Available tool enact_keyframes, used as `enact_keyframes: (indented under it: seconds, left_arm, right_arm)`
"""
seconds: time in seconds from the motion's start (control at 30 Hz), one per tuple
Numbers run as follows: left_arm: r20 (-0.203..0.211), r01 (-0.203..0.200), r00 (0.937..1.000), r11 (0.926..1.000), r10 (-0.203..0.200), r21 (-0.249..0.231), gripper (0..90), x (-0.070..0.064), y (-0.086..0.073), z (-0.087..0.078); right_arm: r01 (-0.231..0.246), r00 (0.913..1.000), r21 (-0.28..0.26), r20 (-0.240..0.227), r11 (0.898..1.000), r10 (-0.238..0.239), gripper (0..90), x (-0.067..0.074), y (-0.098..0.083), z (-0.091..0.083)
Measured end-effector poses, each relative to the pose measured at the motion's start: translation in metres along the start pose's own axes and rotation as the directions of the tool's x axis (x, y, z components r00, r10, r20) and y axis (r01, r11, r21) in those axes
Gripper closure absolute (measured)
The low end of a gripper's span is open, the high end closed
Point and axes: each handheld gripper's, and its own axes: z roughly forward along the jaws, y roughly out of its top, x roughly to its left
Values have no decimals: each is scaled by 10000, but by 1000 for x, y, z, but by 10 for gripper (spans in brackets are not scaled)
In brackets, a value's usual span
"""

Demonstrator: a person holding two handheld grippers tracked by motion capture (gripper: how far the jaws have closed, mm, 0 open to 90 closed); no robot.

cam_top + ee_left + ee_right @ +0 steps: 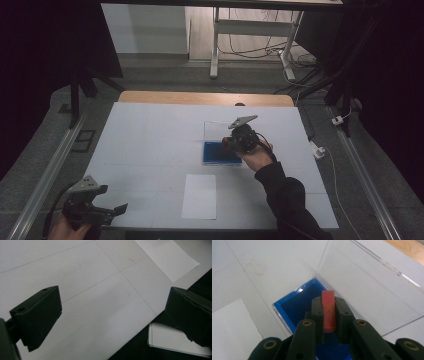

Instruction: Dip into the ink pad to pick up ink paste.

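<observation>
red stamp (329, 312) sat clamped in my right gripper (329, 305), poised above the blue ink pad case (298, 305), probably for inking. my left gripper (110, 315) waited apart, holding nothing, near the white paper (166, 257).

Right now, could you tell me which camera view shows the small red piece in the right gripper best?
The right gripper view: the red piece stands upright, clamped between the right gripper jaws above the blue tray, with its yellow markings visible. In the high view the gripper's body covers that spot. The left gripper view looks at the table and white paper instead.
</observation>
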Motion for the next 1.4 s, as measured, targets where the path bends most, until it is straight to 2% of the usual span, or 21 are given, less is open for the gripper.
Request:
enact_keyframes:
  seconds: [0.3,0.7,0.9,1.0,1.07,1.2,1.4]
  left_arm:
    - [4,1,10000,10000,-1,-13,10,0,0,0]
    - [30,-8,10000,10000,8,-6,10,0,0,0]
    - [29,12,10000,10000,-12,2,11,0,0,0]
    - [33,29,10000,10000,-29,30,11,0,0,0]
    - [39,67,10000,10000,-67,55,11,1,0,0]
    - [39,122,9999,9999,-123,76,11,1,0,1]
    - [130,180,9998,9998,-180,4,12,2,0,0]
  right_arm:
    - [-32,10000,308,-82,9995,34,795,0,-4,12]
    - [187,9997,754,-164,9970,-175,795,3,-10,29]
    - [3,9998,688,-199,9976,11,800,3,-12,30]
    - [117,9999,674,-100,9977,-111,801,5,-12,31]
    - [-157,9996,645,-223,9978,172,801,2,-13,31]
    - [207,9998,722,5,9972,-207,801,7,-12,31]
    - [-16,9999,564,-107,9984,22,798,4,-14,30]
